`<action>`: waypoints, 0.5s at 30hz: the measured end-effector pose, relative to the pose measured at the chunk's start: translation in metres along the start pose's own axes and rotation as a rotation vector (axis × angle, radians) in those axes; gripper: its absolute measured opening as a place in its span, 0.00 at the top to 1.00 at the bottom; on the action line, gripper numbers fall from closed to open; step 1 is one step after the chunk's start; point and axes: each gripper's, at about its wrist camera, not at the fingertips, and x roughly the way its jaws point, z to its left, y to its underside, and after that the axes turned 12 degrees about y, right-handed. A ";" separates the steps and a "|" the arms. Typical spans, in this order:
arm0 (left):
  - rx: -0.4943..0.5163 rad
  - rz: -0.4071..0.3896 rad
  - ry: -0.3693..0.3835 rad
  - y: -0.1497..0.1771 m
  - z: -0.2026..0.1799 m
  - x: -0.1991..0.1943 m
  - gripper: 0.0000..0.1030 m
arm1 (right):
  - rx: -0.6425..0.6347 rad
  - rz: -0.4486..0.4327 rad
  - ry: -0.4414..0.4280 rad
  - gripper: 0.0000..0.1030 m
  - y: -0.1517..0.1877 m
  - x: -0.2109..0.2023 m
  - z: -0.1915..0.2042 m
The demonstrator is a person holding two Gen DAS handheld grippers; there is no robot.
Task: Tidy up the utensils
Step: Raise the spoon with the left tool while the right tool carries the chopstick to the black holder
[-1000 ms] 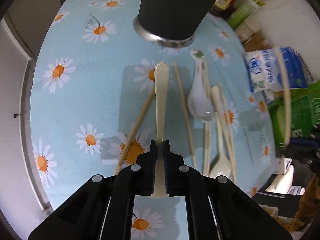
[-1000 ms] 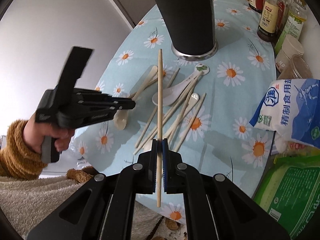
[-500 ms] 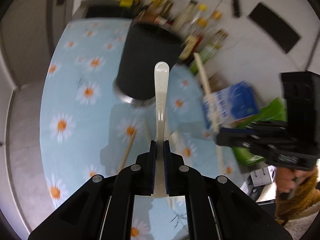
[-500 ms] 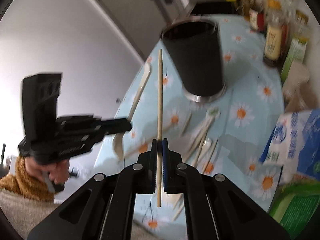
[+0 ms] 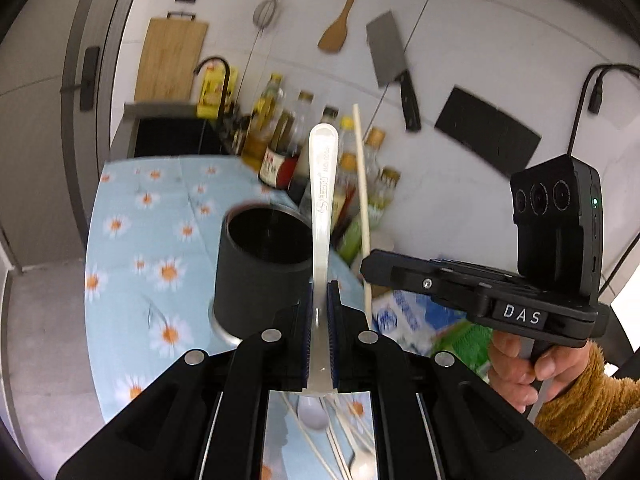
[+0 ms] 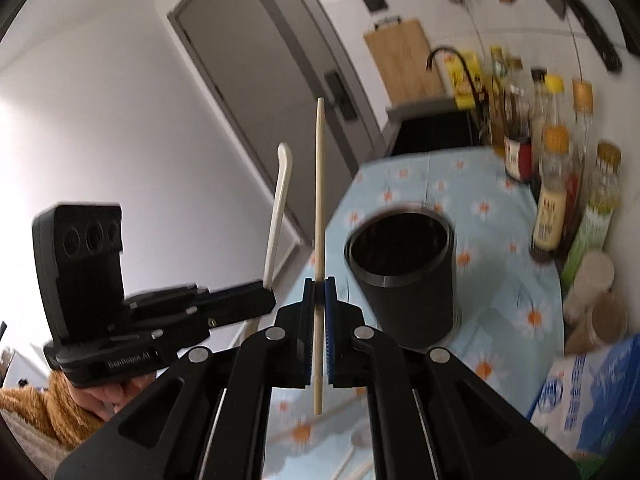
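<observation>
My left gripper is shut on a cream spoon, handle pointing up, held above the table. My right gripper is shut on a single wooden chopstick, also upright. The black cylindrical holder stands on the daisy tablecloth, below and left of the spoon; in the right wrist view the holder is just right of the chopstick. The right gripper with its chopstick shows in the left wrist view; the left gripper with the spoon shows in the right wrist view. Several spoons and chopsticks lie on the table below.
Sauce bottles line the table's back right edge, with jars and a blue-white bag nearer. A sink with black faucet is behind. A cleaver and spatula hang on the wall.
Both grippers have lifted from the table and tilted upward, carrying the spoon and the chopstick. The holder now sits lower in both views with its open top visible.
</observation>
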 end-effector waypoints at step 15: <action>0.113 -0.287 0.044 -0.049 0.022 0.008 0.94 | 0.028 -0.255 0.044 0.94 -0.055 0.018 -0.019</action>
